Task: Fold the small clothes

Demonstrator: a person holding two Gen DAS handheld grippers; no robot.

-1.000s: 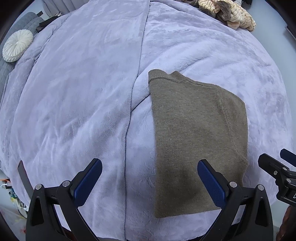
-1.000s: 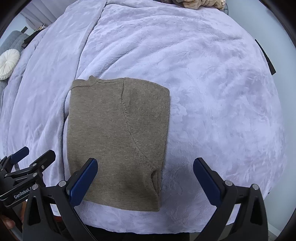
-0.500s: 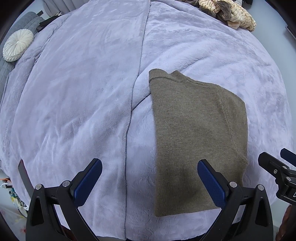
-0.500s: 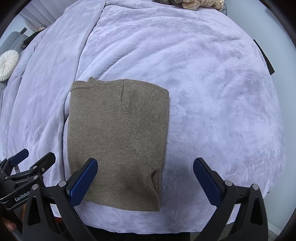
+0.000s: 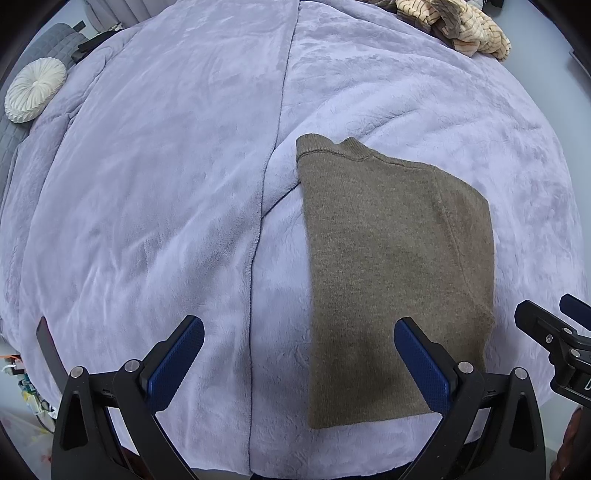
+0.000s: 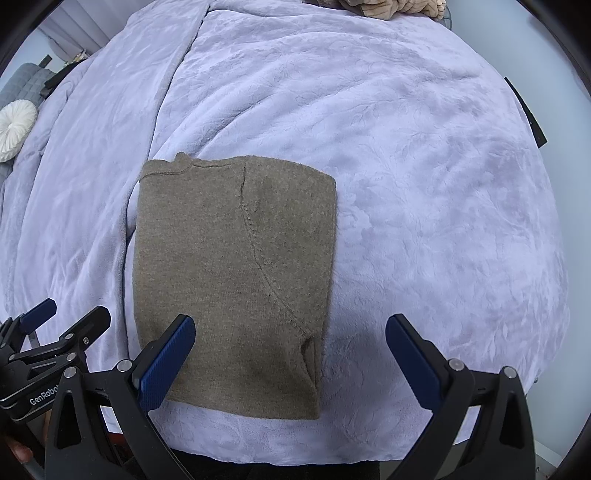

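A brown knit garment (image 5: 391, 273) lies folded into a flat rectangle on the lilac blanket (image 5: 147, 206), near the bed's front edge. It also shows in the right wrist view (image 6: 229, 280). My left gripper (image 5: 299, 354) is open and empty, held above the garment's near left edge. My right gripper (image 6: 290, 354) is open and empty above the garment's near right corner. Each gripper shows at the edge of the other's view.
A heap of beige striped clothes (image 5: 458, 26) lies at the far edge of the bed. A round white cushion (image 5: 35, 90) sits at the far left on grey bedding. The blanket's hem seam (image 5: 266, 206) runs front to back left of the garment.
Both grippers have barely shifted. The garment lies as before and the jaws stay open.
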